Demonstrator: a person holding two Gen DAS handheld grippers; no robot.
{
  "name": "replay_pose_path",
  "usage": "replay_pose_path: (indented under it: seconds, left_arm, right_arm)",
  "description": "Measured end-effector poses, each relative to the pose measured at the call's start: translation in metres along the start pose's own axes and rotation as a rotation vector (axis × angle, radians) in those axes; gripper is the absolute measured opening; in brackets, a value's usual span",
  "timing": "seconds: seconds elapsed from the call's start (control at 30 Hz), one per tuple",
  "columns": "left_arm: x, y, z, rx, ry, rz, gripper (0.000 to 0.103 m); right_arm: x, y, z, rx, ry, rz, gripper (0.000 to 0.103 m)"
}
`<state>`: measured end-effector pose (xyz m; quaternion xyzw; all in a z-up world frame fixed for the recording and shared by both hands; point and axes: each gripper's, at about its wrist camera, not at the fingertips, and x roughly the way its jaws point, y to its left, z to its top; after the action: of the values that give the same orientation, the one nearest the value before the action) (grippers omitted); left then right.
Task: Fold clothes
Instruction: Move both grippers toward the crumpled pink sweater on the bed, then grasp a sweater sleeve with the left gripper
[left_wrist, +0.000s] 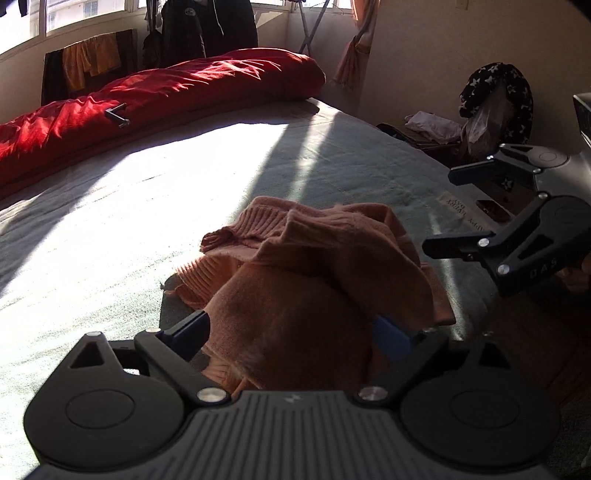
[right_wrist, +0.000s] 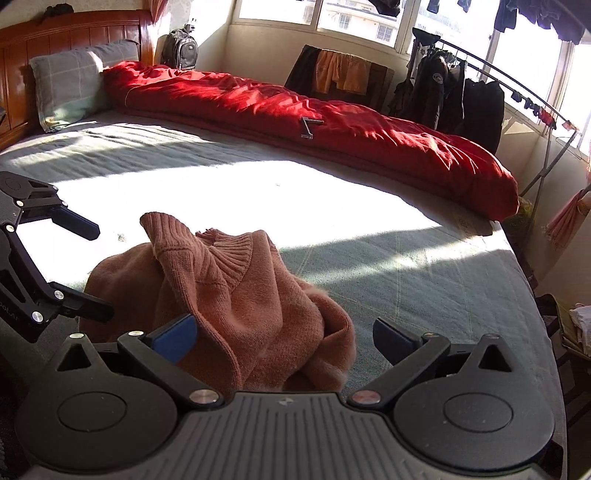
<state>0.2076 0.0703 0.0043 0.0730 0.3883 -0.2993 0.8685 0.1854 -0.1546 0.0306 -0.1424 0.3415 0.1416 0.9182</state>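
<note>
Crumpled sweater on the bed, both grippers spread

"DAS" shows on the right gripper (left_wrist: 439, 212); the pink sweater (right_wrist: 236, 302) lies heaped on the bed (right_wrist: 406, 280) between the parted fingers of the left gripper (left_wrist: 295, 332) and right gripper, unclamped.

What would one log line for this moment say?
crumpled salmon-pink knit sweater: unfolded, on grey-green bedsheet | left gripper: open | right gripper: open

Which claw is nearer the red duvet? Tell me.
Neither clearly: left claw and right claw both hang open over the crumpled orange sweater, with the red duvet far across the bed.
</note>
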Motion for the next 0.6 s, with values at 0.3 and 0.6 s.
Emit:
replay_pose_path:
  seconds: [0.3, 0.6]
  left_arm:
    - [0.026, -0.036, 0.007, -0.095, 0.046, -0.085, 0.067]
    - [0.054, -0.065, 0.008, -0.304, 0.051, 0.019, 0.064]
  right_arm:
    - [0.009, -0.041, -0.014, 0.027, -0.037, 0.074, 0.101]
    - [0.027, -0.095, -0.024, -0.003, -0.042, 0.192, 0.096]
